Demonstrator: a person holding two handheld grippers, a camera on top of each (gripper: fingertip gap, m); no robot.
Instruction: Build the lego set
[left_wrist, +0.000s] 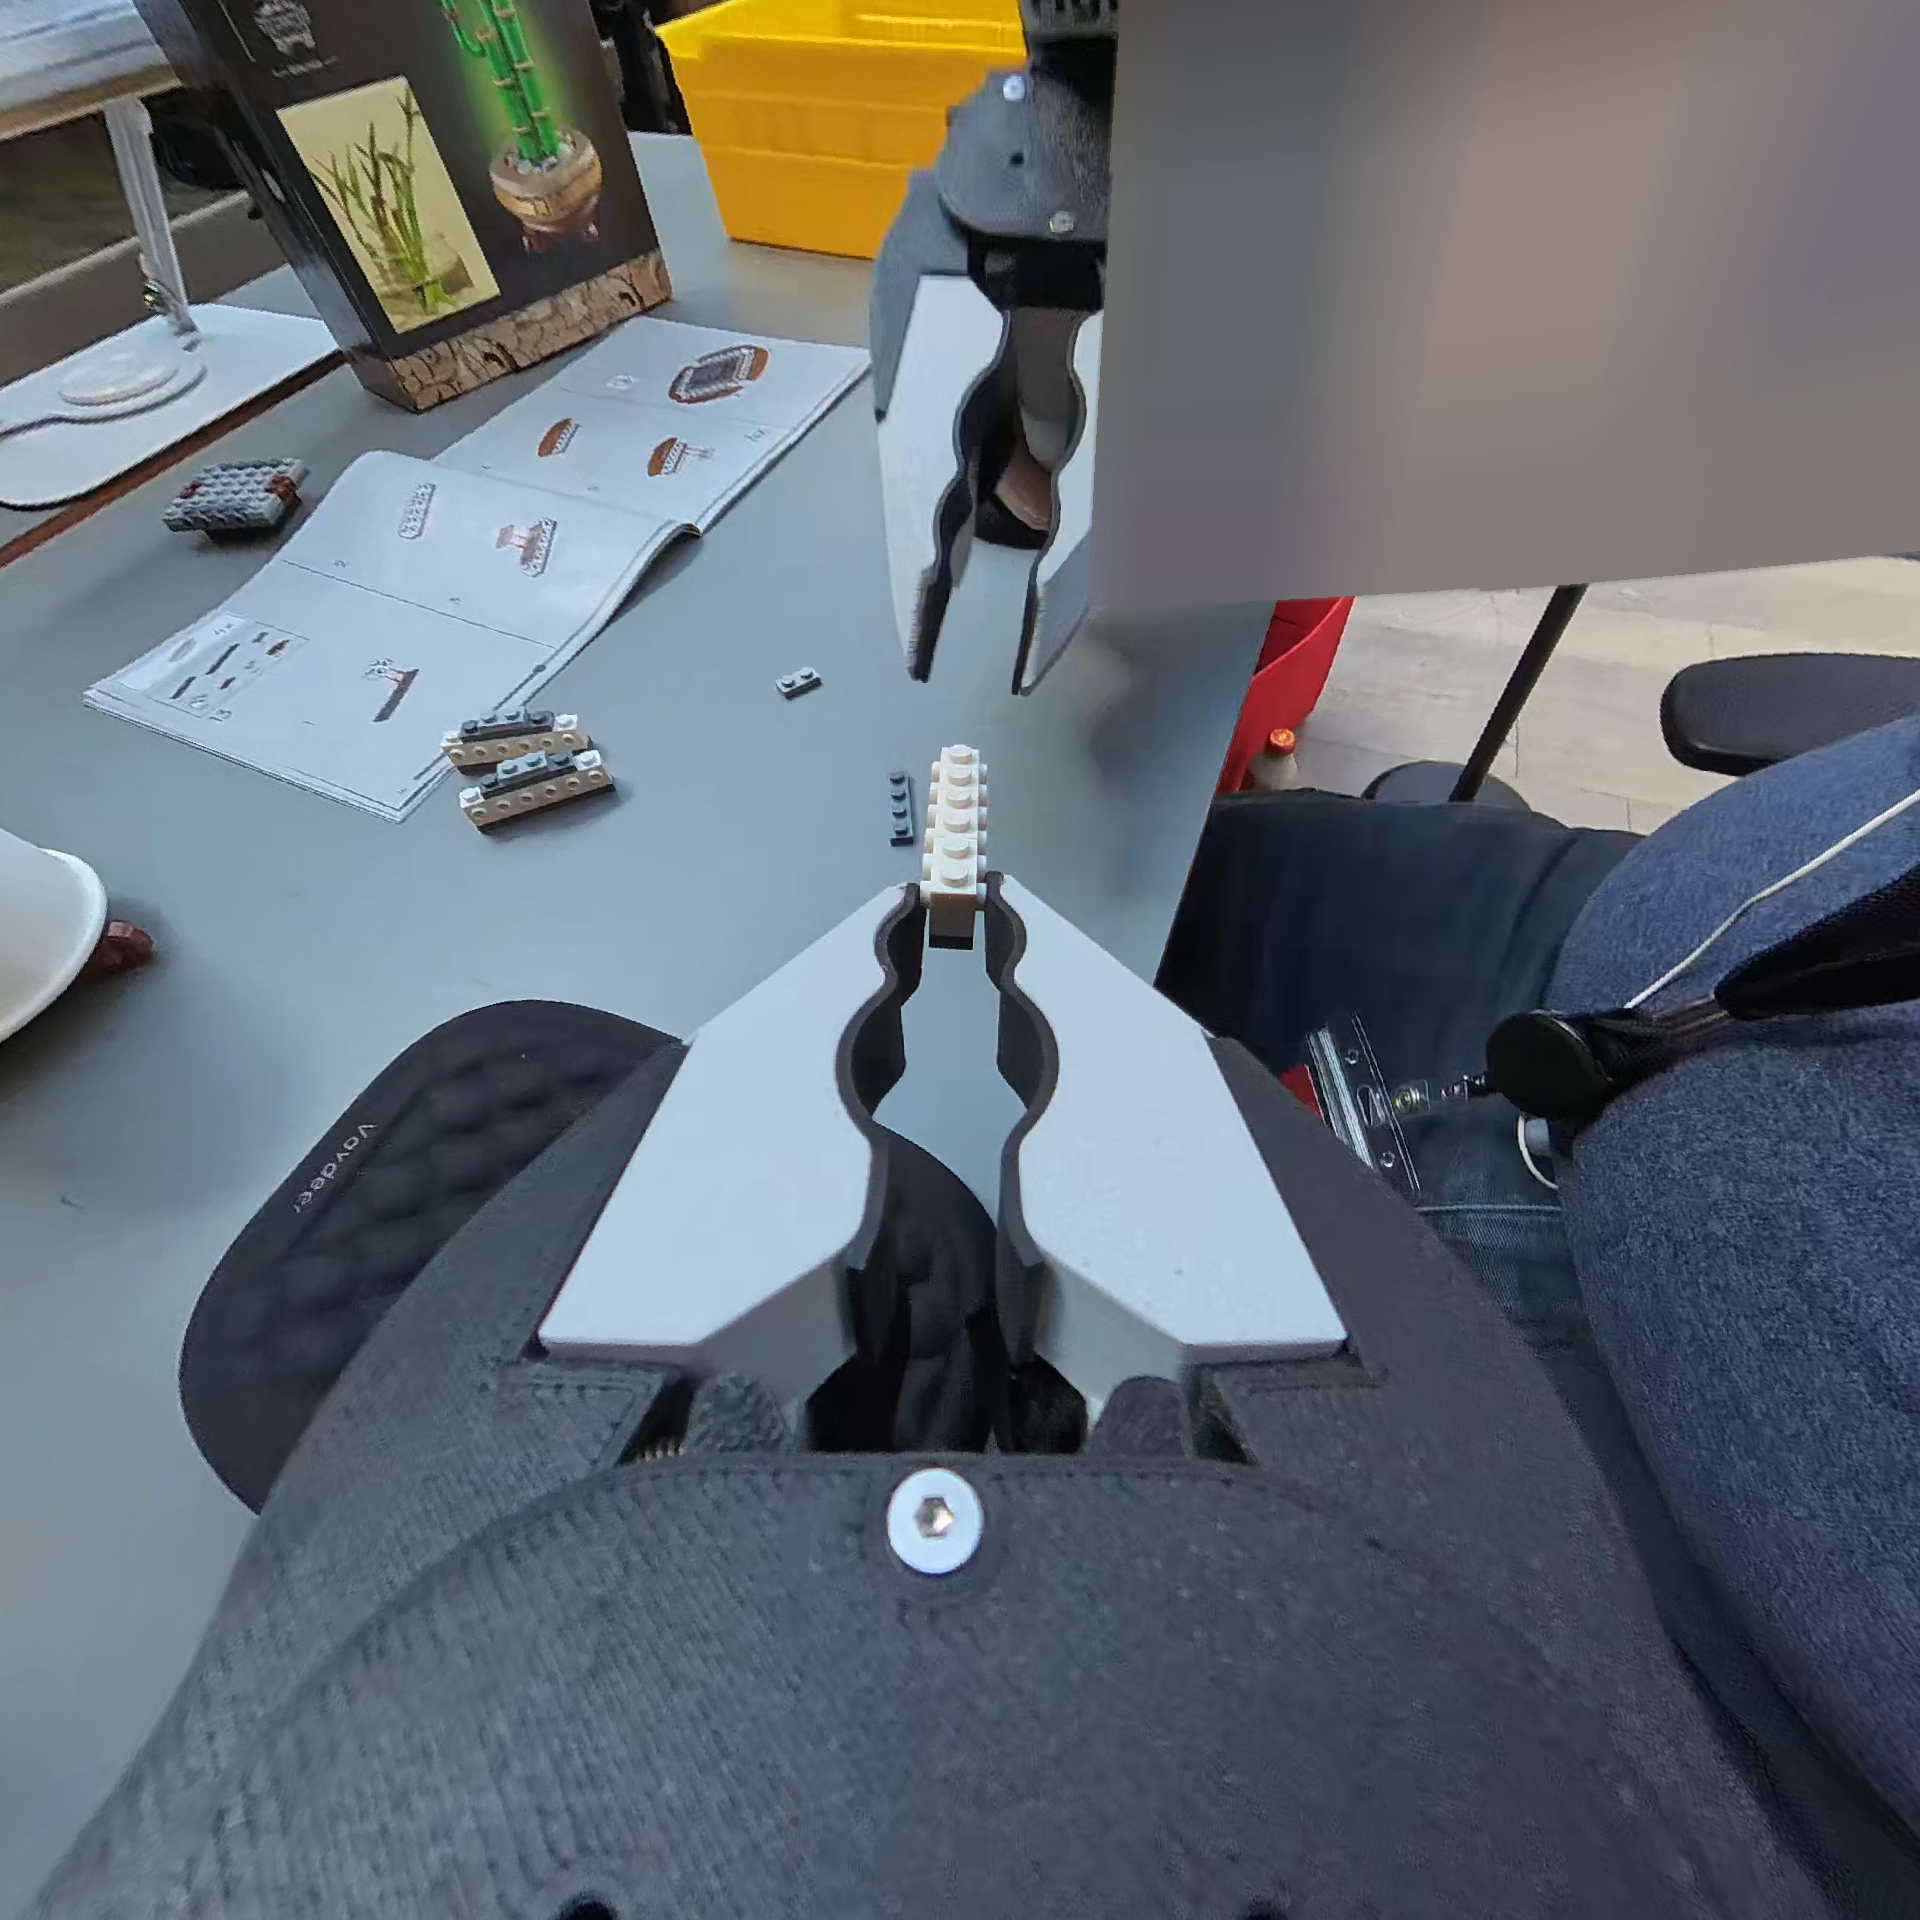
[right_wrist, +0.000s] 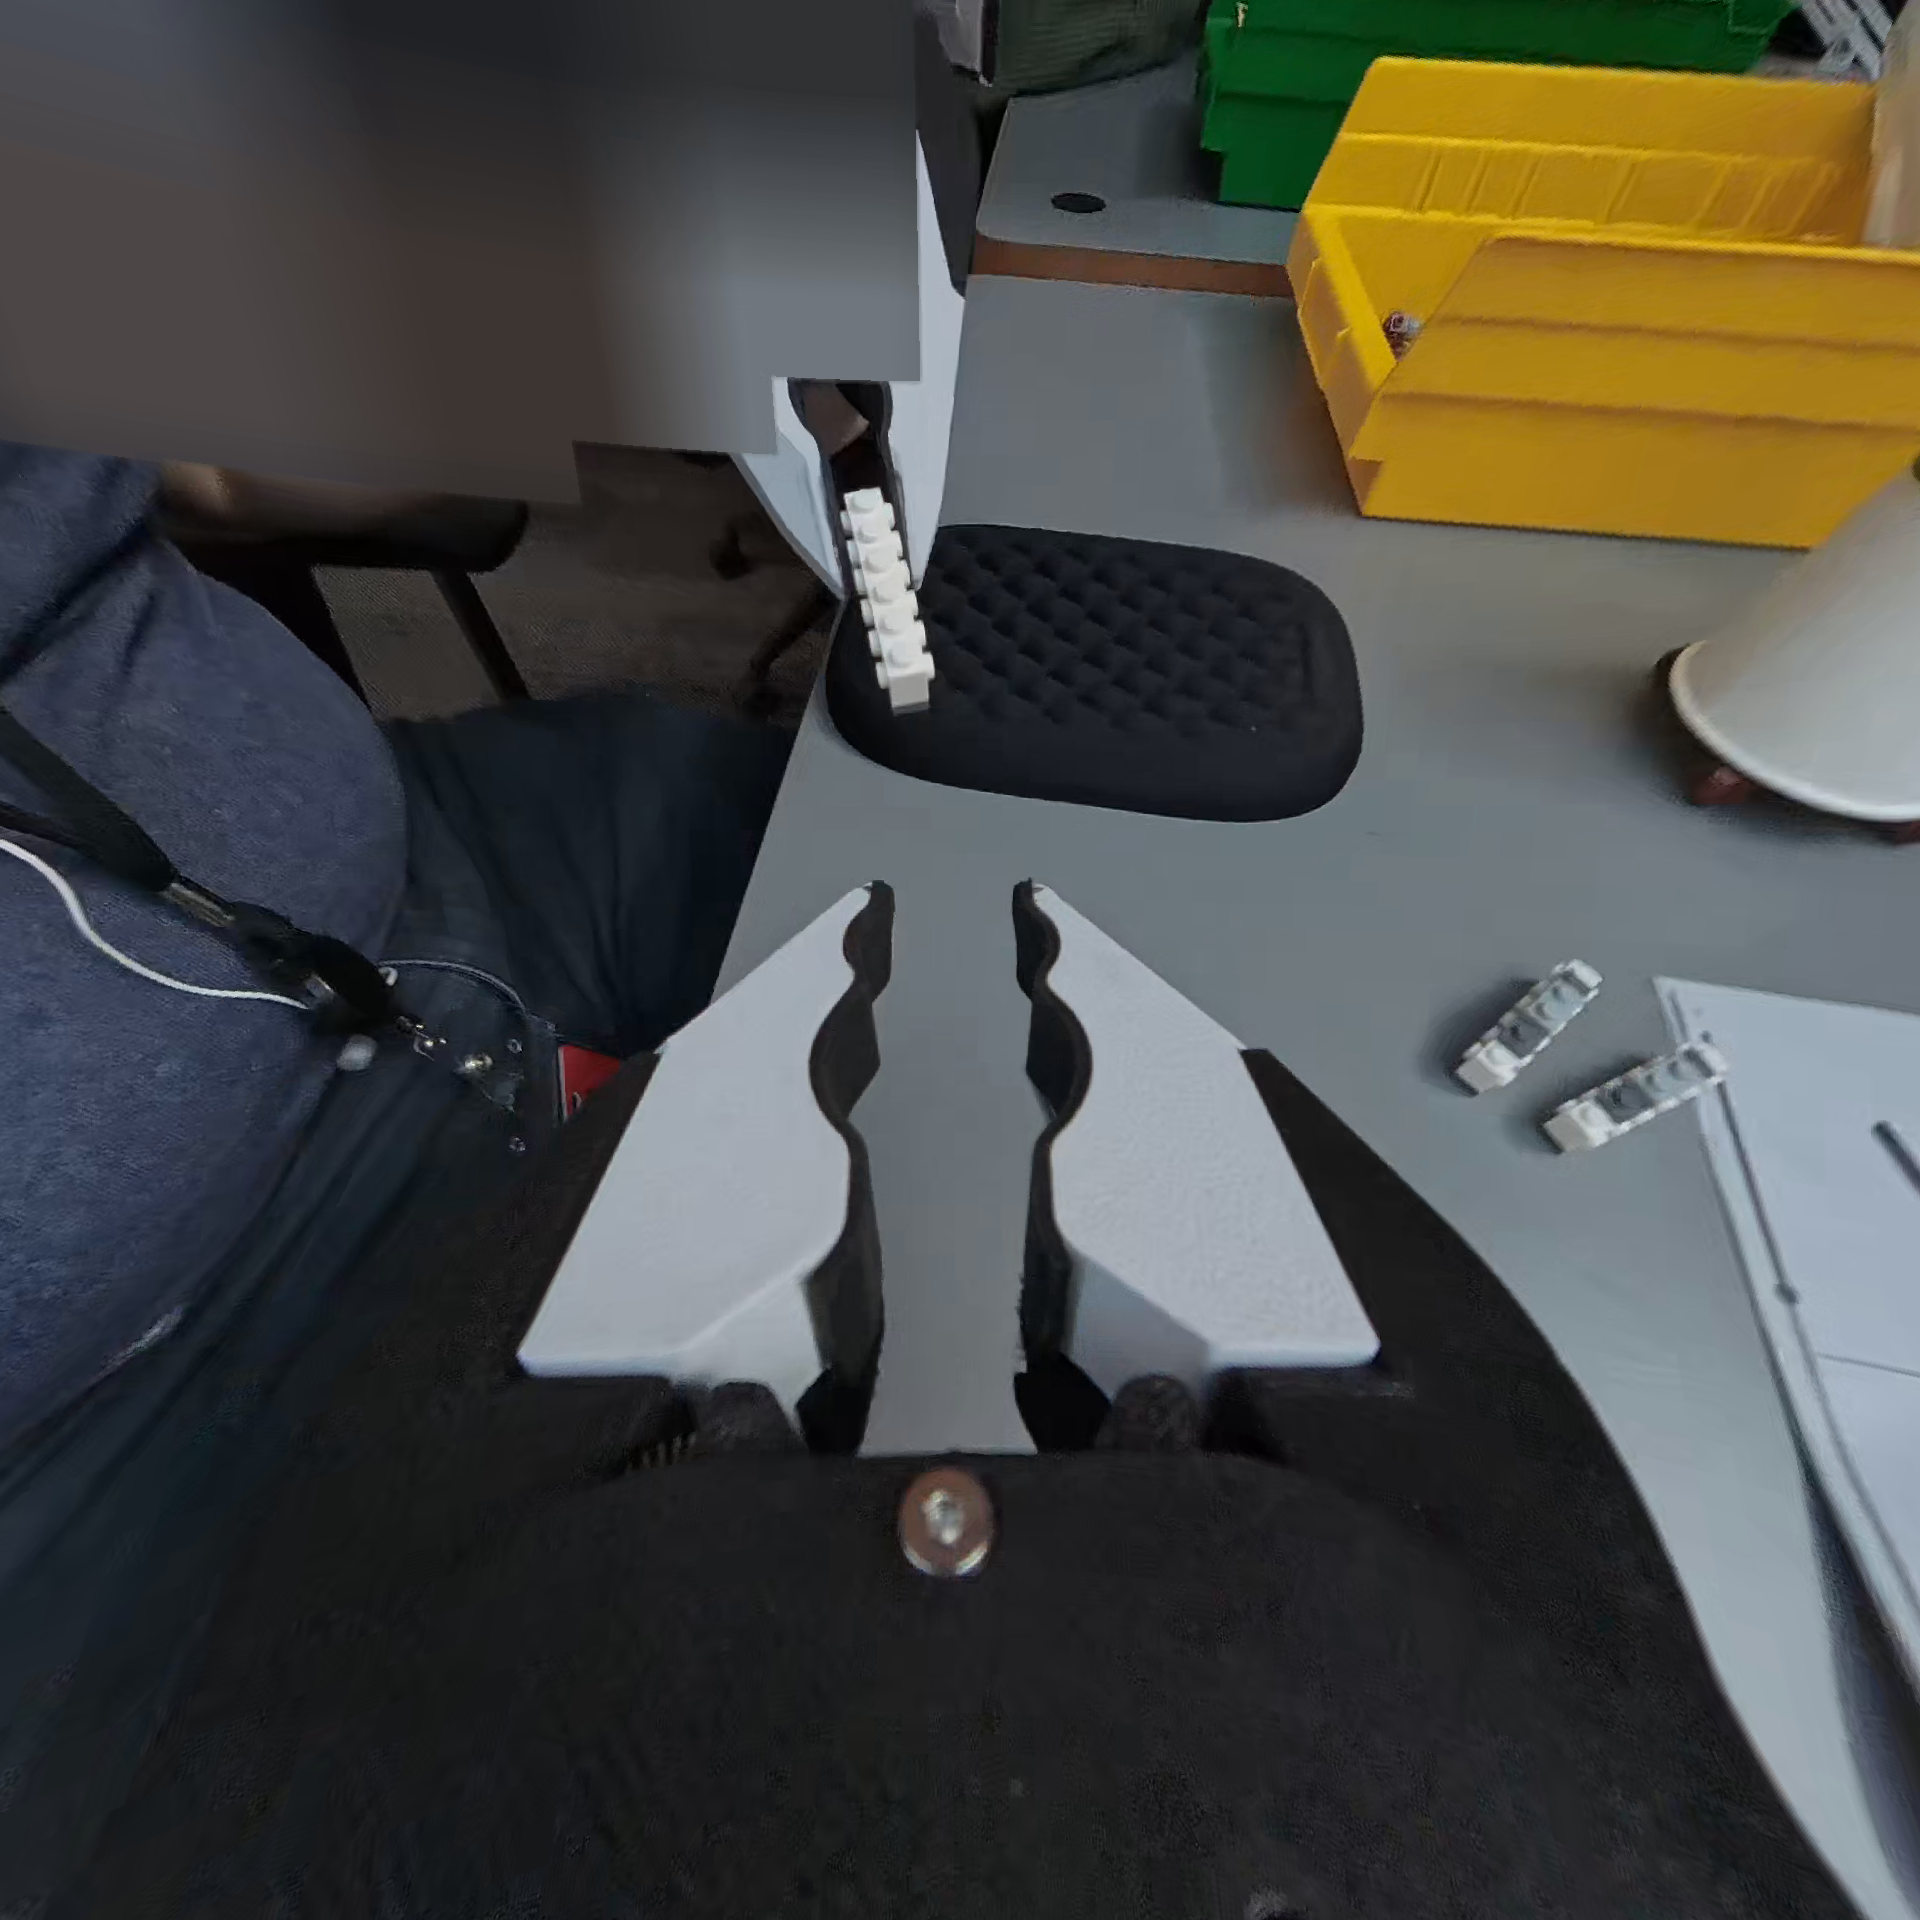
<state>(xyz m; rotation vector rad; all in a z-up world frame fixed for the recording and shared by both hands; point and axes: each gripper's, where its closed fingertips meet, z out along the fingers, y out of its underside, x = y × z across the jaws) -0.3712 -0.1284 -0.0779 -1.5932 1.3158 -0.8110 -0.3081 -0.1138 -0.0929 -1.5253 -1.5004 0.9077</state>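
Note:
My left gripper (left_wrist: 953, 894) is shut on one end of a white studded brick strip (left_wrist: 956, 821) and holds it above the grey table (left_wrist: 623, 935). The strip also shows in the right wrist view (right_wrist: 885, 608), sticking out of the left gripper. My right gripper (right_wrist: 951, 894) is open and empty, and in the left wrist view (left_wrist: 968, 670) it hangs just beyond the strip's far end. A small dark plate (left_wrist: 898, 808) lies beside the strip, and a small grey plate (left_wrist: 798, 682) lies farther off. Two tan-and-grey assemblies (left_wrist: 525, 764) lie by the open instruction booklet (left_wrist: 457, 561).
A black padded rest (right_wrist: 1101, 675) lies near the table's edge. The set's box (left_wrist: 426, 187) and yellow bins (right_wrist: 1600, 343) stand at the back. A grey studded assembly (left_wrist: 237, 497) lies left of the booklet. A white cone-shaped object (right_wrist: 1808, 665) stands nearby. A person's lap is beside the table. Both grippers' tips are roughly 25 cm from the white cone-shaped object (right_wrist: 1808, 665).

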